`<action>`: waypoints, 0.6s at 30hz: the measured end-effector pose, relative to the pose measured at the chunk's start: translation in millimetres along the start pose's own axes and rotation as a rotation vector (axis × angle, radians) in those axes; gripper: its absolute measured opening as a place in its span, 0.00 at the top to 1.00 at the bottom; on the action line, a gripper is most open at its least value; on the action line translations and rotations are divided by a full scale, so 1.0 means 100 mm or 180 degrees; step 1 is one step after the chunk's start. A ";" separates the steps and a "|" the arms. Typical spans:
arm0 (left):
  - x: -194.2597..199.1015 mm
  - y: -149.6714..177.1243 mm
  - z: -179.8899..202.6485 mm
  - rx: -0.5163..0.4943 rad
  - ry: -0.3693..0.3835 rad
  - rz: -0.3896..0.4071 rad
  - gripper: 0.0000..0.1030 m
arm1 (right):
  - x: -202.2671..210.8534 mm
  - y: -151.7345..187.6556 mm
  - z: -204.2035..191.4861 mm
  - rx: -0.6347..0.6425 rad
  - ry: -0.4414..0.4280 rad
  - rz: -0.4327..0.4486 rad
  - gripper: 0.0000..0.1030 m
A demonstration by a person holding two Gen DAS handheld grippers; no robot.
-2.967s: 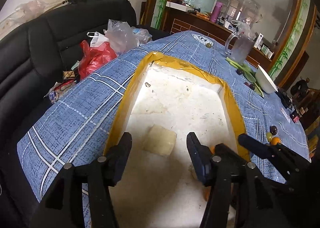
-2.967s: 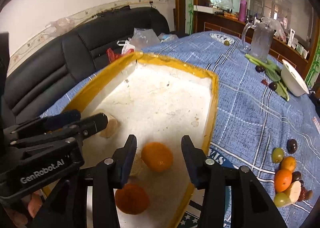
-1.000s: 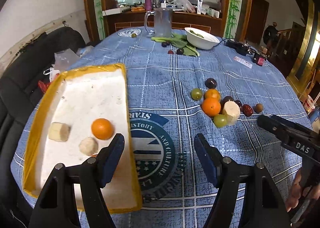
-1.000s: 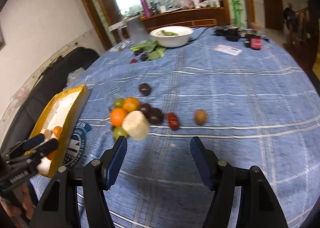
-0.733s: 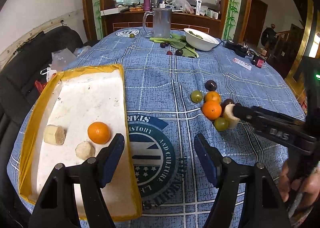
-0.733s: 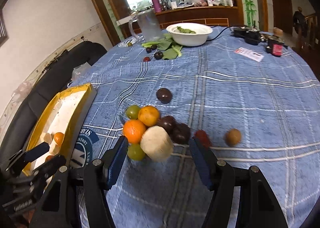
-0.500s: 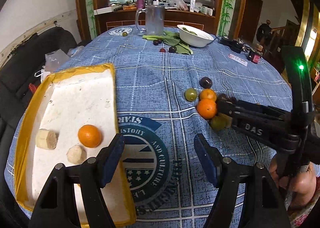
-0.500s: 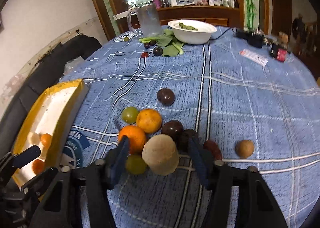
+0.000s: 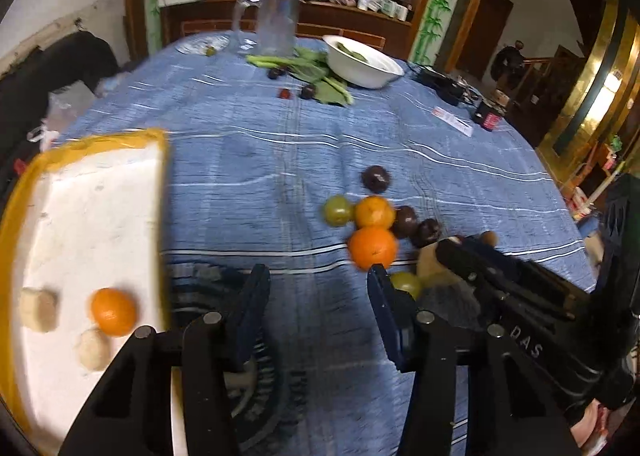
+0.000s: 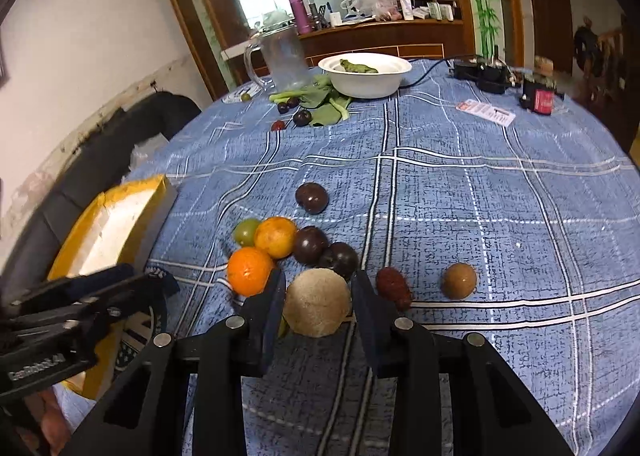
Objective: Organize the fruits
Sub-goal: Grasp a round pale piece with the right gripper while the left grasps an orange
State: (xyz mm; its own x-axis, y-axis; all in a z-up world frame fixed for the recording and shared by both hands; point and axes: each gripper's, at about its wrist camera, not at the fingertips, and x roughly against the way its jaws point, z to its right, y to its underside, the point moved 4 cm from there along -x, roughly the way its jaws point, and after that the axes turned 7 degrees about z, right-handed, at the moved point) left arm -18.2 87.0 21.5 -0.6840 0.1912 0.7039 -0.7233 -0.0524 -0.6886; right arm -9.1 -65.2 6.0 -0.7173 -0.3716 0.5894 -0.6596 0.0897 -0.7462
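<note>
1. your right gripper [image 10: 318, 298] has its jaws around the tan round fruit [image 10: 317, 302]; they have just been closing, and both pads now sit against its sides, so it looks gripped. the fruit rests on the blue checked tablecloth [image 10: 480, 215] at the near edge of the fruit cluster.
2. just beside the left pad lies an orange [image 10: 250, 271], and a green fruit [image 9: 406, 283] peeks out low by that pad. behind the tan fruit sit two dark plums [image 10: 324, 252], touching each other, with a second orange [image 10: 276, 236] and a green plum [image 10: 246, 232] further back, and a lone dark plum [image 10: 312, 197] apart beyond them.
3. to the right of your right gripper lie a red date-like fruit [image 10: 394, 288] and a small brown round fruit [image 10: 459, 280], apart from each other.
4. your left gripper [image 9: 316, 296] has also just been closing; its jaws stand partly open with nothing between them, only bare cloth. its right pad is near the green fruit, but i cannot tell whether they touch.
5. the yellow-rimmed white tray [image 9: 162, 175] lies to the left on the cloth. in it you have an orange [image 9: 113, 311] and two pale tan pieces [image 9: 39, 310], the orange just beside the nearer piece.
6. at the far side of the table stand a white bowl [image 10: 366, 75], green leaves [image 10: 324, 101], a clear jug [image 10: 286, 55] and a few small dark fruits [image 10: 296, 111].
</note>
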 end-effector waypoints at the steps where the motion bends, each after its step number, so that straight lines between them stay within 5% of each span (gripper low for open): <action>1: -0.08 -0.02 0.06 -0.0005 0.0059 -0.0034 0.53 | -0.01 0.00 0.02 -0.0053 -0.0048 -0.0016 0.65; 5: -0.31 -0.06 0.19 -0.0081 0.0139 -0.0105 0.70 | 0.00 0.00 0.09 -0.0225 -0.0168 -0.0044 0.64; 18: -0.52 -0.13 0.35 -0.0335 0.0368 -0.0045 0.72 | -0.07 0.03 0.23 -0.0647 -0.0509 -0.0197 0.62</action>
State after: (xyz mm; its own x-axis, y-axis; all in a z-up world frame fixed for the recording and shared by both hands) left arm 23.8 43.5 -0.1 -0.6540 0.3032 0.6931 -0.7146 0.0529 -0.6975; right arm -1.0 -83.8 -7.6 -0.6402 -0.5221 0.5635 -0.7443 0.2401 -0.6232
